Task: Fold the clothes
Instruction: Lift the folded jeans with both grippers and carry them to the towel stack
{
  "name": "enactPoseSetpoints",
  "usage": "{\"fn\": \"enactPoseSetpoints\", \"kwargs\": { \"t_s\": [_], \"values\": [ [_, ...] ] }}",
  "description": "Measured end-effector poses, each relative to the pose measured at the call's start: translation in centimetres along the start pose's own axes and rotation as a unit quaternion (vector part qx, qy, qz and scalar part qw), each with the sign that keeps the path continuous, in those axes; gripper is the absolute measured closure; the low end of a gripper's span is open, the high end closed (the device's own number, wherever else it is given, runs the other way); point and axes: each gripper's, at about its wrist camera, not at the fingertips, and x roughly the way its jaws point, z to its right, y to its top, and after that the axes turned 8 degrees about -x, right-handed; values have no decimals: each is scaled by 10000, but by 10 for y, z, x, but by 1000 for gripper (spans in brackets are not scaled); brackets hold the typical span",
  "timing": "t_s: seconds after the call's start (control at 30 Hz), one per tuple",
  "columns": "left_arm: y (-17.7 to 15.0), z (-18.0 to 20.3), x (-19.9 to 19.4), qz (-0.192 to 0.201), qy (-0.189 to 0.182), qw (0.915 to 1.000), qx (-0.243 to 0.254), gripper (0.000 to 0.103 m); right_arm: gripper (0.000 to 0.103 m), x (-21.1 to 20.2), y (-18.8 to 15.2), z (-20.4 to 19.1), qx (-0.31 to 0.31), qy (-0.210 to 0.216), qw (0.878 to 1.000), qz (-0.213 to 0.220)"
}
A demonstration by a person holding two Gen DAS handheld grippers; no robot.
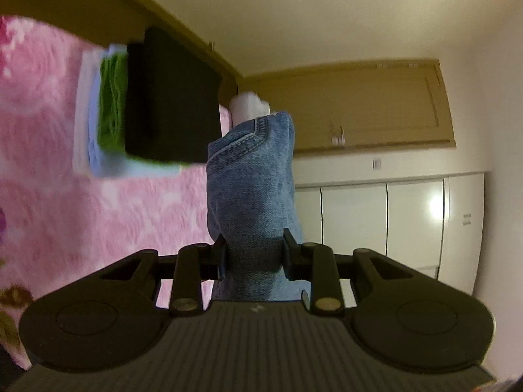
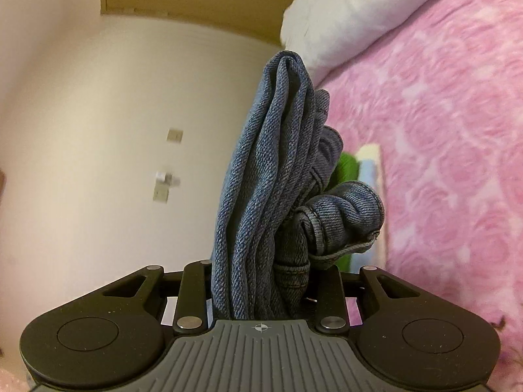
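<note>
Carrying: both grippers hold one pair of jeans (image 1: 251, 176) off the pink blanket (image 1: 65, 196), so the garment is in the air, not lying on the bed.
Left gripper (image 1: 254, 254): pinching a thick wad of denim; the pads press into it from both sides.
Right gripper (image 2: 261, 290): clamped on several bunched layers plus a rolled hem (image 2: 346, 219) that bulges out to one side.
Stack (image 1: 143, 107): folded clothes, a black piece on top of green and pale ones, sit on the blanket near the headboard, well apart from the jeans.
Pillow (image 2: 353, 9): white, at the bed's head, beyond the denim.
Risk, slipping: the right-hand bundle is uneven; the loose hem roll could work free and let a layer drop, spoiling the fold.
Risk, stack: hanging denim swung low could brush the black piece and knock the pile askew.
Risk, uneven lay: how much cloth hangs between the hands is hidden, so one side may land first and crease.
Risk, blur: the surroundings smear, suggesting fast travel; a sudden stop would tug the grips.
</note>
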Motion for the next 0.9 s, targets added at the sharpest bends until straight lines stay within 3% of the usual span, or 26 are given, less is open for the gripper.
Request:
{"fn": "enactPoseSetpoints", "kwargs": {
  "t_s": [0.17,0.27,0.67,0.9],
  "values": [
    [31,3,4,419,36,9991,5,78,72,58,11,7,-79,219,9989,-403],
    [58,10,19,446,18,9990,77,78,72,90,15,-2,-136,257,9984,-484],
    [185,49,121,190,-554,9962,645,78,72,229,67,-22,-477,700,9964,50],
    [221,15,151,116,-162,9987,480,78,72,282,61,9,-291,457,9985,-82]
  ]
}}
